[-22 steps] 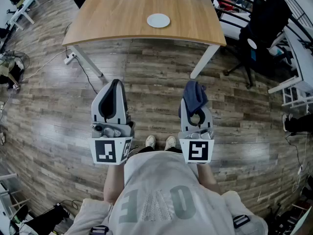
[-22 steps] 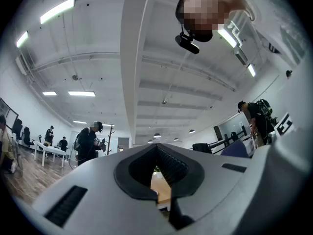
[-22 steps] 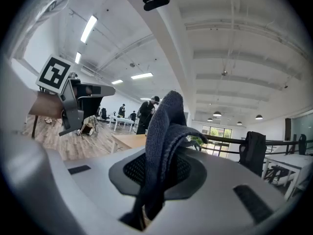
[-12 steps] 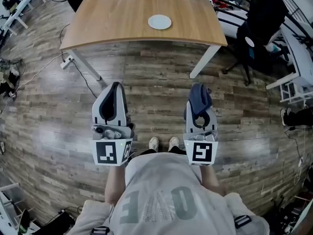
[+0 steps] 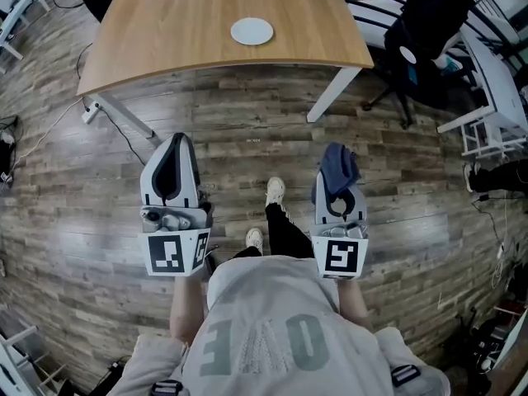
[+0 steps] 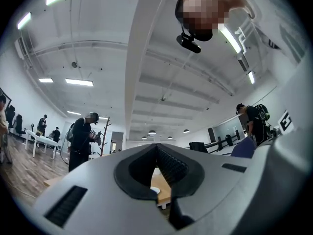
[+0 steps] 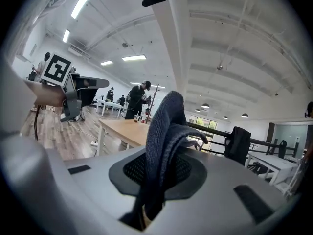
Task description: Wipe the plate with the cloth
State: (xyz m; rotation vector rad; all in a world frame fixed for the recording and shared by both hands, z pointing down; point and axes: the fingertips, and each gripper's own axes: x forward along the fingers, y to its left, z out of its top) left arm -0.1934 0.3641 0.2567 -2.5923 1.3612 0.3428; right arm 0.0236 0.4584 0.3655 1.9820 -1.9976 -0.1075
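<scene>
Ahead, well apart from both grippers, the white plate [image 5: 252,30] lies on the wooden table [image 5: 165,40], toward its right half and back from the near edge, with nothing touching it. Between the table and the person [image 5: 272,328] lies plank floor [image 5: 247,130], and one shoe [image 5: 275,190] is set forward of the other. The left gripper [image 5: 175,143] is held at the head view's left, above the floor, its jaws closed together with nothing in them. In the left gripper view the pads [image 6: 168,163] meet at the top and leave only a small gap lower down, through which a bit of the table and the plate [image 6: 154,190] show far off. The right gripper [image 5: 337,172] is held at the right, side by side with the left one, and is clamped on the dark blue cloth [image 5: 338,159]. In the right gripper view the cloth [image 7: 165,131] rises upright from between the jaws, folded over at its top and drooping to the right, and the table [image 7: 122,129] stands far behind it to the left. A black chair [image 5: 417,23] stands near the table's right corner, and other people [image 7: 137,99] stand deep in the room
</scene>
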